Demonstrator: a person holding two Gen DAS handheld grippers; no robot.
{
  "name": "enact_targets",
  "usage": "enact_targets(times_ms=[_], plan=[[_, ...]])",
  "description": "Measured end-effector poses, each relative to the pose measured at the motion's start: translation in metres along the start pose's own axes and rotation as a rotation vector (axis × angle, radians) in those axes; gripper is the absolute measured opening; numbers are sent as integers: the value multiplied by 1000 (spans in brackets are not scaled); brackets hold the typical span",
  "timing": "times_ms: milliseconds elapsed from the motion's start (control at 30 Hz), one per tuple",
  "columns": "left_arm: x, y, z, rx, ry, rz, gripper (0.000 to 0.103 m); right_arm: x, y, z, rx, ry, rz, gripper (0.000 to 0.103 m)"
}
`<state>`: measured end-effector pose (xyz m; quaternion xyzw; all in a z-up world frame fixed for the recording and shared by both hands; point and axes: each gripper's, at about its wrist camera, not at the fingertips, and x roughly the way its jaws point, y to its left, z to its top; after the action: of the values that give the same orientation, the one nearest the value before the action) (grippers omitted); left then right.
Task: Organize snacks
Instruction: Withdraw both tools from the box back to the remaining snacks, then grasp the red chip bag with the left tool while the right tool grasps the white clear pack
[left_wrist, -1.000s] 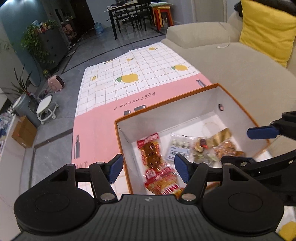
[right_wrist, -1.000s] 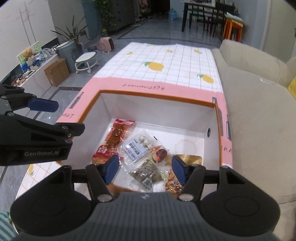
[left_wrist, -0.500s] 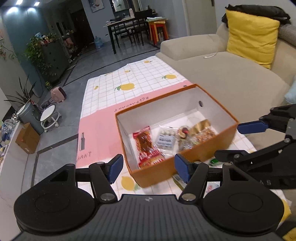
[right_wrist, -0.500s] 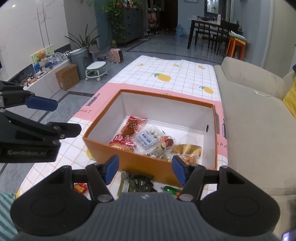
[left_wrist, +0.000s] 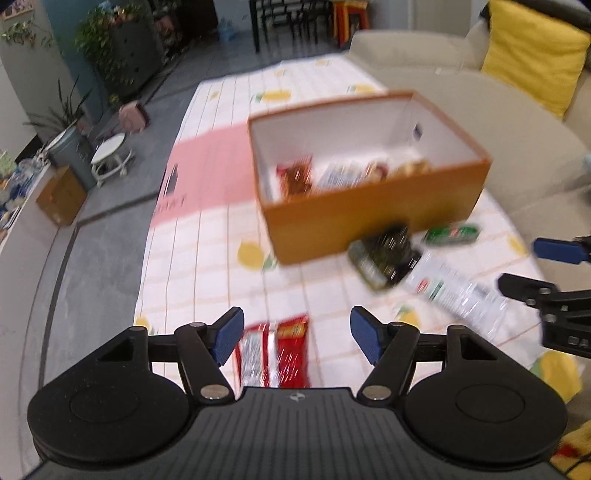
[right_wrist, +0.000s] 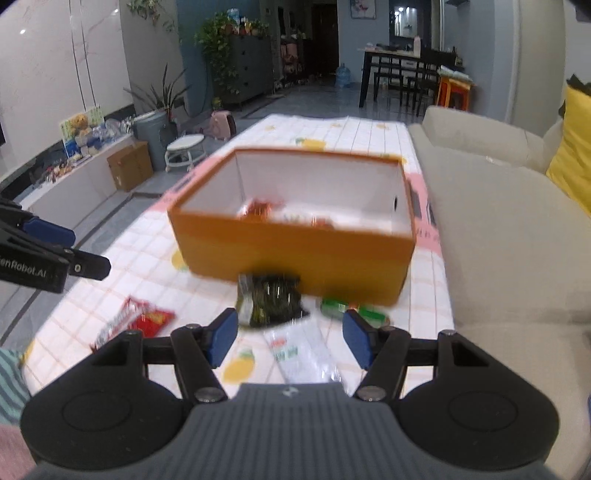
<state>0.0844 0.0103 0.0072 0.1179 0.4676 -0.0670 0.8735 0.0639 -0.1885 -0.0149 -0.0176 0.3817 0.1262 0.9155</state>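
An orange box (left_wrist: 373, 218) (right_wrist: 295, 251) stands on the checked cloth with several snack packets inside. In front of it lie a dark green packet (left_wrist: 384, 254) (right_wrist: 267, 299), a small green packet (left_wrist: 450, 233) (right_wrist: 351, 309), a clear packet (left_wrist: 458, 291) (right_wrist: 303, 354) and a red packet (left_wrist: 275, 350) (right_wrist: 135, 321). My left gripper (left_wrist: 297, 339) is open and empty, just above the red packet. My right gripper (right_wrist: 286, 341) is open and empty, above the clear packet and near the dark green one. Both views are blurred.
A beige sofa (right_wrist: 509, 229) with a yellow cushion (left_wrist: 535, 55) borders the cloth on the right. The floor (left_wrist: 96, 258) drops off to the left, with a cardboard box (right_wrist: 129, 170), a white stool (right_wrist: 184, 149) and plants beyond.
Both grippers have pulled back and lowered from over the box. The box now sits farther ahead and the loose packets in front of it have come into view.
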Motion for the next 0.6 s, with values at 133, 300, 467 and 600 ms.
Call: enact_targets(times_ms=[133, 300, 467, 600], plan=[[24, 4, -10, -13, 61, -7, 81, 18, 4, -18, -57, 35, -23, 61], [50, 17, -20, -65, 135, -21, 84, 36, -2, -27, -74, 78, -52, 69], [78, 27, -26, -83, 219, -4, 85, 53, -11, -31, -65, 112, -61, 70], [94, 37, -30, -150, 262, -20, 85, 64, -14, -33, -54, 132, -54, 78]])
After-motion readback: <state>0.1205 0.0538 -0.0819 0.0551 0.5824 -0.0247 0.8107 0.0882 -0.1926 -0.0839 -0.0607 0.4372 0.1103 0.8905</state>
